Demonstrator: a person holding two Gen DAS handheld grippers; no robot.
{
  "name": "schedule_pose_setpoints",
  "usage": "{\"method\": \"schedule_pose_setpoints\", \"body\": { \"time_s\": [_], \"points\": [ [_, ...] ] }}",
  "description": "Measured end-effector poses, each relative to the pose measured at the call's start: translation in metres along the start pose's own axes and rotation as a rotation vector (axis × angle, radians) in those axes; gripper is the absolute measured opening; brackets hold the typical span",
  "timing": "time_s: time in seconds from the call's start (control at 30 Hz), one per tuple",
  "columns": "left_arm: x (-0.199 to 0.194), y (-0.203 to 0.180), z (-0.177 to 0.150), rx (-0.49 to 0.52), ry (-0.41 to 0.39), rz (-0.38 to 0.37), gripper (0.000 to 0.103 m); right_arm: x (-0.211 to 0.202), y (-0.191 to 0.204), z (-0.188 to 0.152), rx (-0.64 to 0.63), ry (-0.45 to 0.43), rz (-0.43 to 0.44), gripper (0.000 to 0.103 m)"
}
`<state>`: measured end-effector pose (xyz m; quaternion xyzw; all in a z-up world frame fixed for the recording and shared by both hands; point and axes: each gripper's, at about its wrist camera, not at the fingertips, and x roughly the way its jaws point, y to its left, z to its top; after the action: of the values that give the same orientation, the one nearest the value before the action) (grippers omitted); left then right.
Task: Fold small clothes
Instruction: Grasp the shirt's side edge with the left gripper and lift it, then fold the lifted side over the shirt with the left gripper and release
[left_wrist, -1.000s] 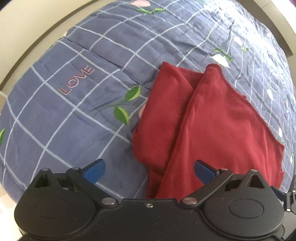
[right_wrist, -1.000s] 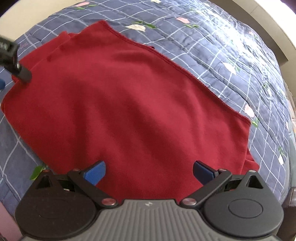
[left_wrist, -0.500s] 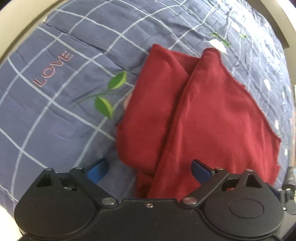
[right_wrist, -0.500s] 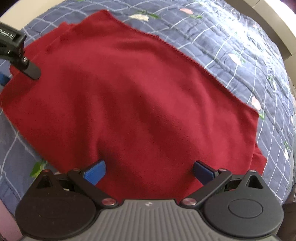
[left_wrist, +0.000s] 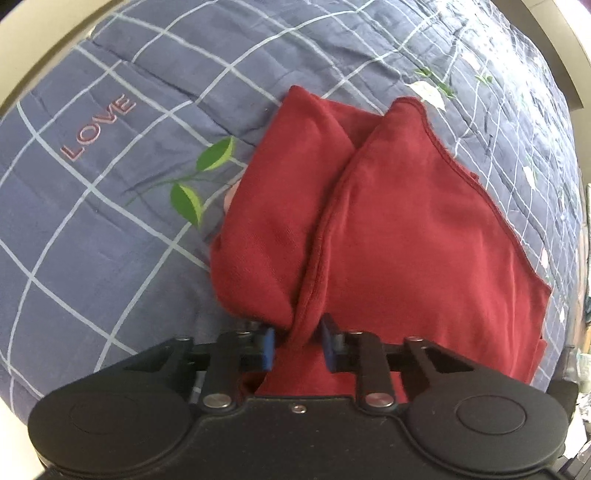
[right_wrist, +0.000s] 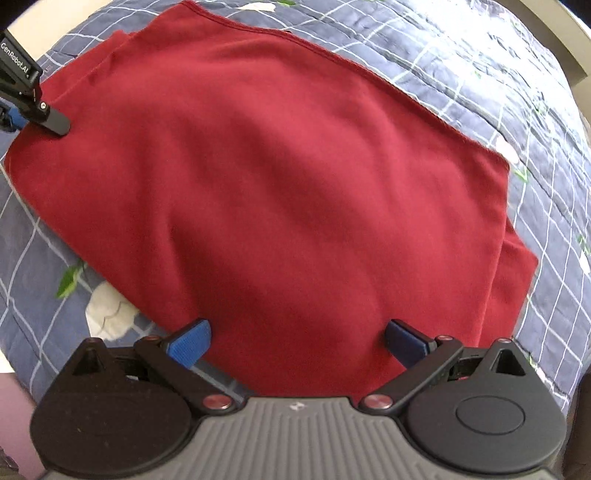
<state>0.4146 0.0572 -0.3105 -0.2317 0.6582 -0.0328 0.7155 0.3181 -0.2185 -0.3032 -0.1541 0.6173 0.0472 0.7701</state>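
A dark red garment (left_wrist: 406, 240) lies folded on the blue checked quilt (left_wrist: 92, 258), with one flap overlapping another along a hemmed edge. My left gripper (left_wrist: 297, 345) is closing on the near end of that fold, and the bunched red fabric is squeezed between its blue pads. In the right wrist view the garment (right_wrist: 277, 166) spreads flat and wide. My right gripper (right_wrist: 297, 341) stands open low over its near edge, with cloth under the gap and nothing gripped. The left gripper (right_wrist: 22, 88) shows at the garment's far left corner.
The quilt (right_wrist: 517, 74) bears the pink word LOVE (left_wrist: 98, 127), green leaf prints (left_wrist: 188, 199) and a white flower print (right_wrist: 107, 310). A pale bed frame or wall (left_wrist: 37, 44) curves around the quilt's far edge.
The left gripper's jaws have gone from wide open to pinched on the red fabric's near fold. The right gripper has shifted slightly over the garment and stays open.
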Motion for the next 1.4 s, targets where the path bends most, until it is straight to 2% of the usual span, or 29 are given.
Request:
{"method": "schedule_pose_setpoints", "body": {
  "time_s": [0.27, 0.4, 0.67, 0.8, 0.97, 1.13, 1.3, 1.4],
  "points": [
    [-0.021, -0.027, -0.012, 0.074, -0.089, 0.054, 0.013, -0.008, -0.033, -0.024, -0.002, -0.03, 0.038, 0.103],
    [-0.037, -0.049, -0.022, 0.146, -0.146, 0.079, 0.012, -0.013, -0.057, -0.037, 0.017, -0.066, 0.037, 0.103],
    [-0.06, -0.13, -0.044, 0.328, -0.25, 0.061, 0.011, -0.025, -0.122, -0.073, 0.124, -0.104, -0.005, 0.103],
    [-0.062, -0.178, -0.07, 0.432, -0.273, 0.037, 0.011, -0.026, -0.155, -0.099, 0.189, -0.104, -0.025, 0.103],
    [-0.055, -0.24, -0.115, 0.582, -0.249, -0.027, 0.011, -0.024, -0.201, -0.147, 0.306, -0.066, -0.053, 0.103],
    [-0.026, -0.287, -0.159, 0.689, -0.172, -0.068, 0.011, -0.018, -0.233, -0.185, 0.406, -0.004, -0.077, 0.103],
    [0.007, -0.307, -0.179, 0.678, -0.079, -0.058, 0.017, -0.017, -0.248, -0.208, 0.492, 0.028, -0.079, 0.103],
    [0.013, -0.304, -0.182, 0.647, -0.039, -0.089, 0.022, -0.014, -0.248, -0.213, 0.526, 0.044, -0.072, 0.103]
  ]
}}
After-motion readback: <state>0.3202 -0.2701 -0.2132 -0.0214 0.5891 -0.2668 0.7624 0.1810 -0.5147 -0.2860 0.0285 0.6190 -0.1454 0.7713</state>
